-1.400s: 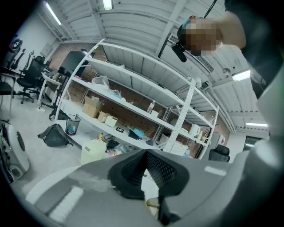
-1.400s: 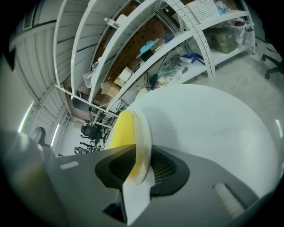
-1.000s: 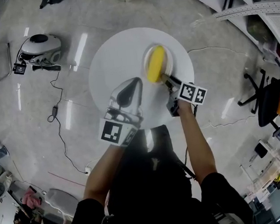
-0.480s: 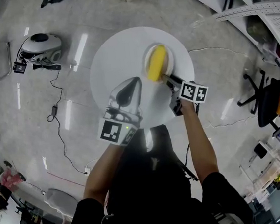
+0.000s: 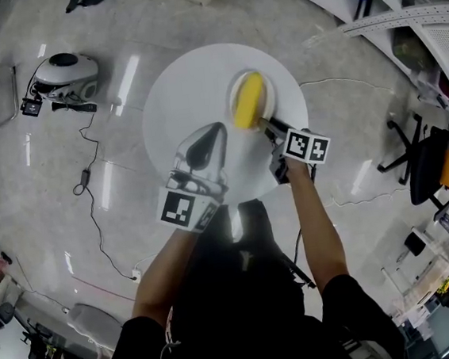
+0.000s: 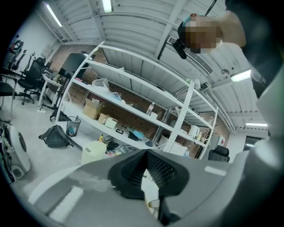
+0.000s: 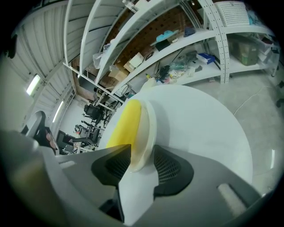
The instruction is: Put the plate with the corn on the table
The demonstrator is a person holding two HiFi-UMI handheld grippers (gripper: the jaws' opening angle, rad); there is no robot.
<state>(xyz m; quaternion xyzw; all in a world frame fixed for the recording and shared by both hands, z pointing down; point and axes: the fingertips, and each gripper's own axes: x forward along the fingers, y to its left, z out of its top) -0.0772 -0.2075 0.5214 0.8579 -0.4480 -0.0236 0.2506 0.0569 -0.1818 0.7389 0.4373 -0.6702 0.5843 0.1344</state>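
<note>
plate (image 5: pixel 270 90) with corn (image 5: pixel 248 102): resting on table (image 5: pixel 183 91), right of centre | right gripper (image 5: pixel 265 124): my jaws straddle the plate's near rim, spread, pads not pressing; they just opened wide, then eased in slightly | left gripper (image 5: pixel 211 132): my jaws tip to tip, holding nothing, above the table's near part, left of the plate

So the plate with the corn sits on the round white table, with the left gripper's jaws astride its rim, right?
Wrong gripper: it is the right gripper whose jaws, just now opening, stand astride the rim of the plate, as the right gripper view shows. The plate with the corn does sit on the table.
</note>
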